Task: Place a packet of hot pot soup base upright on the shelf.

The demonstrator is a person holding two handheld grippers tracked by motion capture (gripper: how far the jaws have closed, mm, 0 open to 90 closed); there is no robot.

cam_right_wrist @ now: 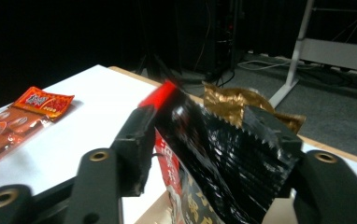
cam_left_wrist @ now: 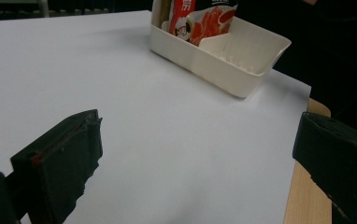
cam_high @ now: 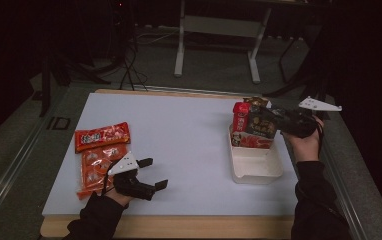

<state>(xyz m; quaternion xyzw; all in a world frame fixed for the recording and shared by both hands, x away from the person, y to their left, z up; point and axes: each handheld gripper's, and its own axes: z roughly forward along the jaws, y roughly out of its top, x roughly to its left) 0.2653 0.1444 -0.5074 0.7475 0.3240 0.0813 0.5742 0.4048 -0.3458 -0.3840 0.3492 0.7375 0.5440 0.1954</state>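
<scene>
A white bin (cam_high: 256, 170) stands at the right of the white table top. A black snack packet (cam_high: 259, 127) stands upright in its far end, beside a red packet (cam_high: 240, 117) and a gold one (cam_high: 256, 101). My right gripper (cam_high: 273, 122) reaches in from the right at the black packet. In the right gripper view the black packet (cam_right_wrist: 223, 154) lies slanted between the jaws of my right gripper (cam_right_wrist: 209, 140), which stand apart and open. My left gripper (cam_high: 156, 173) rests open near the front left with nothing between its fingers. The left gripper view shows the bin (cam_left_wrist: 256, 70) beyond the open left gripper (cam_left_wrist: 195, 154).
A red packet (cam_high: 102, 136) and an orange packet (cam_high: 96, 165) lie flat at the table's left edge, just left of my left hand. The bin's near compartment holds nothing. A wooden strip (cam_high: 189, 225) runs along the table's front edge.
</scene>
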